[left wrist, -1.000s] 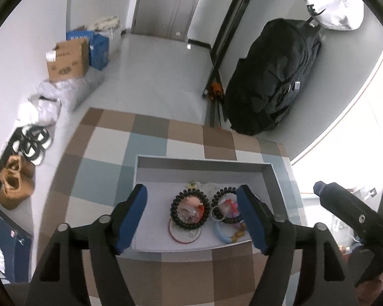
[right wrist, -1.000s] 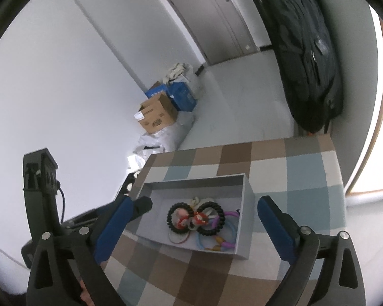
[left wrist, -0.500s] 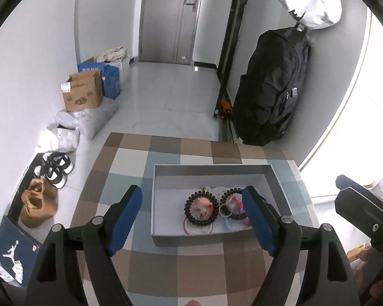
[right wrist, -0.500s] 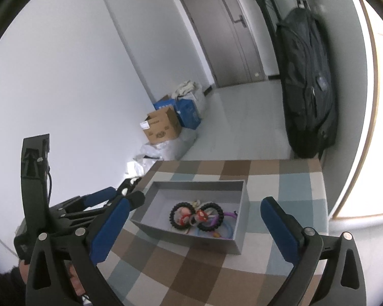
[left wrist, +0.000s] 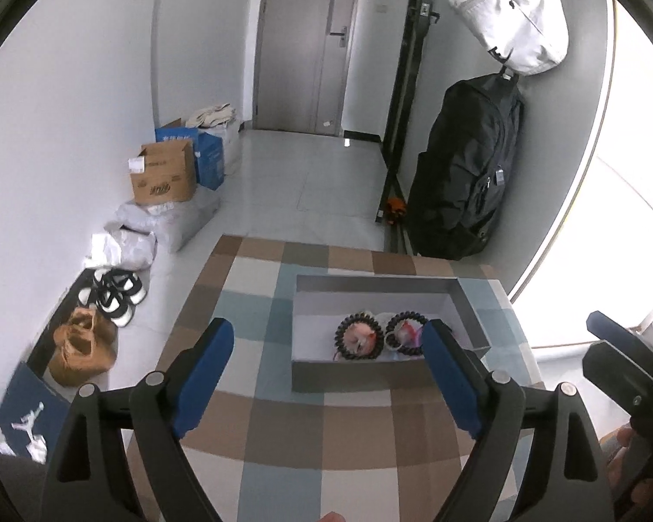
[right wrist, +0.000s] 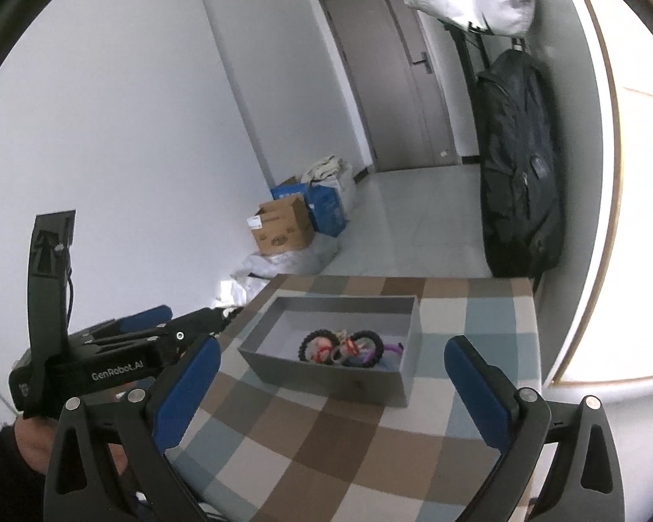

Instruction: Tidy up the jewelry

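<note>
We hold the left gripper (left wrist: pixel 326 363) and right gripper (right wrist: pixel 331 367) spread wide and empty above the checked tablecloth (left wrist: pixel 283 448). Beyond them, the jewelry (left wrist: pixel 381 339) lies bunched in the matte grey box (left wrist: pixel 370 376): two black beaded rings over glossy coloured loops. We judge a careless pinch would lift the tangled pieces together, or shove the light box.

Box (left wrist: pixel 383 376) sits on the worktop (left wrist: pixel 283 435), toward its far right corner. Two beaded bracelets (left wrist: pixel 358 341) lie side by side in the box, against its near wall. Backpack (left wrist: pixel 466 174) stands on the floor behind the worktop, right side. Cartons (left wrist: pixel 165 172) and shoes (left wrist: pixel 113 291) line the left wall.
</note>
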The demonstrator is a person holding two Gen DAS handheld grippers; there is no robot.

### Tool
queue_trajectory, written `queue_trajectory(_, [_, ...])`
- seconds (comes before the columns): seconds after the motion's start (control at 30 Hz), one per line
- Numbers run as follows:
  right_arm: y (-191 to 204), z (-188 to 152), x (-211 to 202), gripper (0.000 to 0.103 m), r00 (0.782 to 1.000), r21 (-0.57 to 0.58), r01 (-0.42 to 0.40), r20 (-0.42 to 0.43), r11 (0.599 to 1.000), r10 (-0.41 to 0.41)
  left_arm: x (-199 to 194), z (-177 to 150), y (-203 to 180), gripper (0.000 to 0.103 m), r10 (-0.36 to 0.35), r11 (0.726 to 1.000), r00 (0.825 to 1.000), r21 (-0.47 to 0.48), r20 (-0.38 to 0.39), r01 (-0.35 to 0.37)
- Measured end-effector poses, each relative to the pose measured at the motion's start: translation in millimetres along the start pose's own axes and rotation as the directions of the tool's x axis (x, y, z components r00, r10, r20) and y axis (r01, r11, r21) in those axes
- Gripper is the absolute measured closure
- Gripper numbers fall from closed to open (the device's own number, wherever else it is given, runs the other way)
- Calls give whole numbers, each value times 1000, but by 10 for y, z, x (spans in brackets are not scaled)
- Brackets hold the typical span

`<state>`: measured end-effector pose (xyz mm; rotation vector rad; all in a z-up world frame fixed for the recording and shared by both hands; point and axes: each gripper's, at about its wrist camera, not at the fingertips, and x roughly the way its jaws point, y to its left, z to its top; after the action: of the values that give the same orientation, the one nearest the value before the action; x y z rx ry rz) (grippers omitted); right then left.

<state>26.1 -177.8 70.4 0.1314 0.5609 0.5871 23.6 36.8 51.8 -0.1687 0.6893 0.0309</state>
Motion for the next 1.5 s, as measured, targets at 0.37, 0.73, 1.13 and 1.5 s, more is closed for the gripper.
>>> queue_trajectory(0.37, [65, -219, -6, 0, 999, -59, 39, 22, 997, -38, -3, -229, 52, 18, 48, 999, 999, 13, 25, -49])
queue_trajectory(0.73, [-28, -255, 91, 0, 999, -26, 45, -4, 999, -45, 91, -264, 35, 18, 75, 997, 997, 29, 22, -75])
queue_trajectory(1.13, [-49, -252, 105, 0, 999, -11, 36, -12, 999, -36, 86, -279, 3, 18, 74, 997, 997, 34, 23, -74])
queue_trajectory(1.5, [-61, -259, 87, 0, 999, 0, 37, -14, 999, -37, 66, -282, -8, 18, 77, 997, 997, 29, 21, -78])
